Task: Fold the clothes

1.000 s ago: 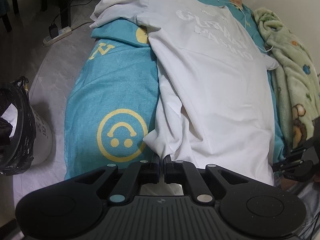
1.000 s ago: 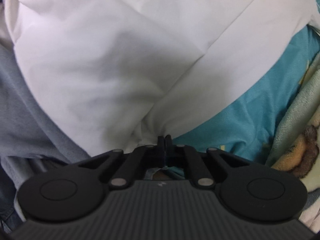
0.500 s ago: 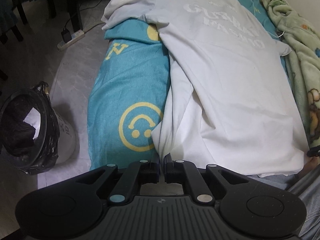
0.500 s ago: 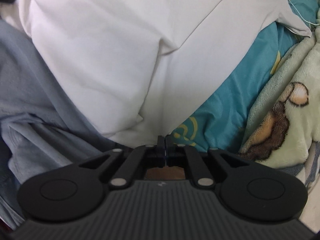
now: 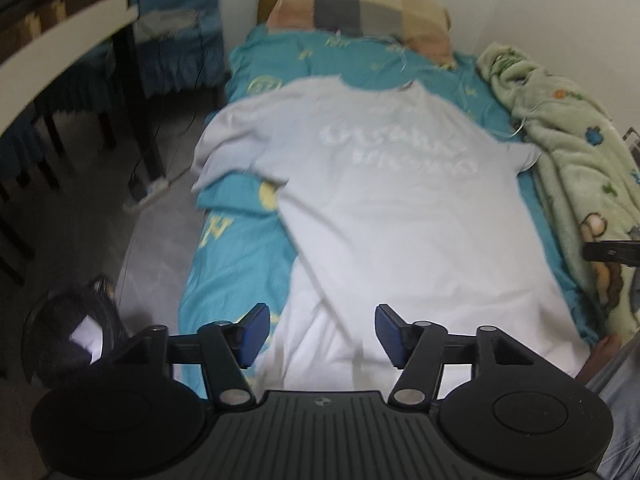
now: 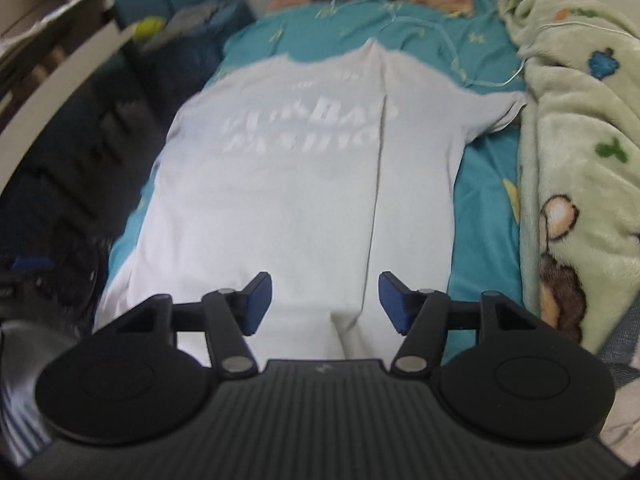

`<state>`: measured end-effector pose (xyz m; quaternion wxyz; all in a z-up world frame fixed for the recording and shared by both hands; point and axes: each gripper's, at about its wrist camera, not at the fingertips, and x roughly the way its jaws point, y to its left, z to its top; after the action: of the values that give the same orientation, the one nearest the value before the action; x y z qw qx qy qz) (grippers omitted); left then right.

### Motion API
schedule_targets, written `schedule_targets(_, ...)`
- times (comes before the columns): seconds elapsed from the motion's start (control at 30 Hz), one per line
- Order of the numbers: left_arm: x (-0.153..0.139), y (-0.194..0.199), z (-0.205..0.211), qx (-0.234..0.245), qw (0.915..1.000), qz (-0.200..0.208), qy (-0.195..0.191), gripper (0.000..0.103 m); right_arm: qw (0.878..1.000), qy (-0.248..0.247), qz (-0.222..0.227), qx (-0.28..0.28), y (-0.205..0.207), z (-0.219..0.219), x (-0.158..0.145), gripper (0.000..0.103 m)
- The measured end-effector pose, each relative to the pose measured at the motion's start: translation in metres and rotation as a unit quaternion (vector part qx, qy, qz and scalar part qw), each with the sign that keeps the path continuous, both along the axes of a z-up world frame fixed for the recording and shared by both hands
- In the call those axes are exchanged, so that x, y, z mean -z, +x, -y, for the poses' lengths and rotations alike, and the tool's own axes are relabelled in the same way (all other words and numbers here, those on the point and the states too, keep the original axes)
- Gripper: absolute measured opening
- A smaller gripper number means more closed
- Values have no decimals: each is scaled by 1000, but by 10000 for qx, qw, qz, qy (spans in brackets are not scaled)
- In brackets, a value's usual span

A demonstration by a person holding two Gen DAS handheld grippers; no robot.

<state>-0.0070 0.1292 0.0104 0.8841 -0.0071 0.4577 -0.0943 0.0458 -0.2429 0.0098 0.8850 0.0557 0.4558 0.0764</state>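
While both views are blurred, the count is clear: one bed (image 5: 236, 248) under a teal smiley-print sheet, one white T-shirt (image 5: 400, 208), one green fleece blanket (image 5: 568, 168), one checked pillow (image 5: 360, 8), and two grippers.

The T-shirt lies spread lengthwise down the middle of the bed, collar toward the pillow, faint lettering across its chest. Its hem reaches the near end of the mattress. In the left wrist view one sleeve droops over the bed's left edge, above the floor (image 5: 160, 216); the other sleeve touches the blanket. A strip of bare sheet shows on each side of the shirt's body. The blanket is heaped along the wall side.

Left of the bed, dark furniture legs and one lined bin (image 5: 68, 340) stand on the floor, leaving a passage alongside.

The left gripper (image 5: 322, 334) and the right gripper (image 6: 324, 304) each hang above the hem with jaws that have just been opening; the blue pads stand well apart with nothing between them, and the cloth lies below.
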Motion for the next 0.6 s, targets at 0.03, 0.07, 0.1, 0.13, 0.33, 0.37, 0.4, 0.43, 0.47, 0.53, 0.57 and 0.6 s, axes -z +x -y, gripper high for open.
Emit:
schedule_targets(0.03,-5,0,10,24,9998,192,50,74,9995,-91,256,130,1,1,4,61)
schedule_targets(0.07,-9,0,18,17,9993,363,70,80,9982,-178,508,258,2,1,7,61)
schedule_targets(0.1,-11,2,28,23,9988,491,41,89,9972,-175,644,334,3,2,11,62)
schedule_targets(0.13,-12,4,37,30,9981,619,12,92,9960,-172,781,410,5,2,15,62)
schedule_targets(0.33,-7,25,89,87,9925,1220,40,103,9895,36,1291,654,18,5,30,73)
schedule_targets(0.37,-4,31,95,66,9916,1288,54,103,9884,16,1369,662,20,6,29,73)
schedule_targets(0.4,-1,38,98,23,9911,1332,27,103,9872,-5,1447,669,23,7,27,73)
schedule_targets(0.43,3,46,102,-20,9905,1376,1,103,9856,-35,1541,690,27,10,25,73)
schedule_targets(0.47,6,53,105,-64,9898,1421,-25,103,9840,-66,1635,710,31,13,23,73)
schedule_targets(0.53,14,68,107,-159,9880,1532,-56,103,9808,-94,1792,756,42,21,19,73)
schedule_targets(0.57,21,77,107,-200,9878,1540,-67,103,9793,-84,1867,783,48,25,18,73)
schedule_targets(0.6,27,85,107,-241,9876,1549,-77,103,9776,-80,1939,813,56,29,18,73)
